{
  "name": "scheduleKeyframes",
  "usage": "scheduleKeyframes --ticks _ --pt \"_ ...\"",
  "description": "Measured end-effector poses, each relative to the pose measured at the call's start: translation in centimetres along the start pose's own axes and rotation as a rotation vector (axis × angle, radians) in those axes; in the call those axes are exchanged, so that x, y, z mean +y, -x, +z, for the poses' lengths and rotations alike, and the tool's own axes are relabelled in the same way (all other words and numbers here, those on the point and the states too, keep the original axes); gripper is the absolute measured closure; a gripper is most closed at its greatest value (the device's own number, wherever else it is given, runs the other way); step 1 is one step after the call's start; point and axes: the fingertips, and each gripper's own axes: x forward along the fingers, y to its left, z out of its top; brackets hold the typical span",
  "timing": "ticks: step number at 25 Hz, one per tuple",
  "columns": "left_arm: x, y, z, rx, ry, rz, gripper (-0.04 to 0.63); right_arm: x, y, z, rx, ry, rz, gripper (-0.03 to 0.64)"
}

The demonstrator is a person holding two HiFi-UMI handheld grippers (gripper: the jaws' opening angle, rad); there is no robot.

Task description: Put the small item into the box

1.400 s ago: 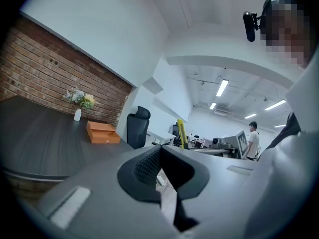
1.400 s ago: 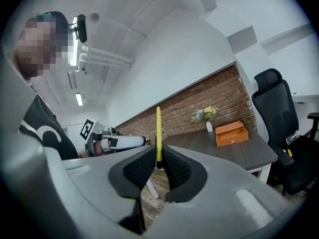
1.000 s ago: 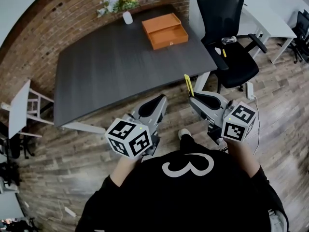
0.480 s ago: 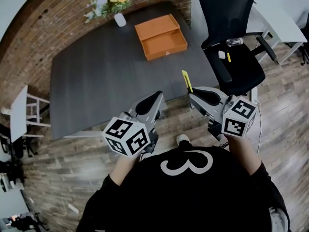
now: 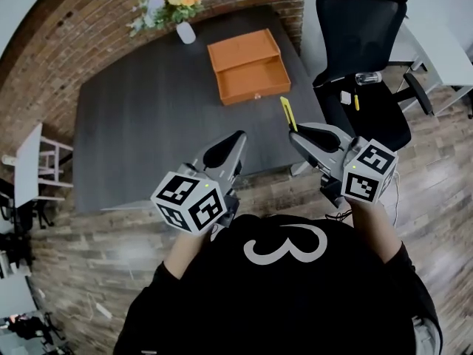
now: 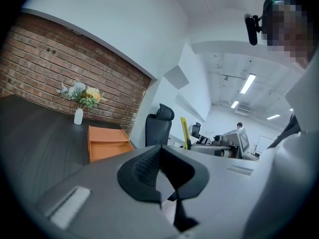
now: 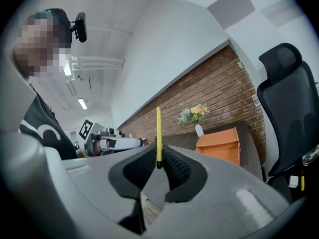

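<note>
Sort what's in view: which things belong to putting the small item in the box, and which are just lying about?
Job in hand: yellow stick, clamped in the right gripper; open orange box on the table.
Lying about: vase of flowers; office chair; bottle on the chair.

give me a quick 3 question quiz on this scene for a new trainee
1. Multiple choice: what holds the thin yellow item? A) left gripper B) right gripper C) nothing, it lies on the table
2. True or false: the orange box sits on the office chair.
3. Short answer: what stands near the brick wall, just beyond the box?

Key
1. B, its jaws are clamped on it.
2. False, it sits on the dark table.
3. A white vase of flowers.
</note>
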Motion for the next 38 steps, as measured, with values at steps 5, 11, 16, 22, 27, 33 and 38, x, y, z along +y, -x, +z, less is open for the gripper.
scheduleKeyframes --ticks 5,11,16,22,27,33,38 --pt "1.6 -1.0 0.3 0.007 0.004 0.007 0.584 -1.5 -1.5 0.9 0.001 0.015 0.002 0.569" --pt "4.4 -2.7 1.4 0.017 0.019 0.003 0.584 -3.6 -3.7 1.8 0.01 0.005 -0.01 0.569" --pt "7.5 -4.9 2.4 0.022 0.044 0.012 0.584 -6.0 -6.1 2.0 0.031 -0.025 -0.021 0.569" --pt "11.4 -7.0 3.0 0.056 0.07 0.011 0.584 -8.8 -9.6 2.2 0.055 -0.064 -0.027 0.569" --pt "13.9 -8.5 2.7 0.083 0.092 0.006 0.584 -11.3 -12.0 2.3 0.096 -0.043 -0.049 0.569" --pt "16.5 -10.0 2.1 0.107 0.125 0.0 0.584 -14.5 -14.7 2.1 0.171 0.041 -0.084 0.569" --pt "18.3 -10.9 1.5 0.123 0.144 0.004 0.584 -16.7 -16.2 1.6 0.246 0.162 -0.127 0.568"
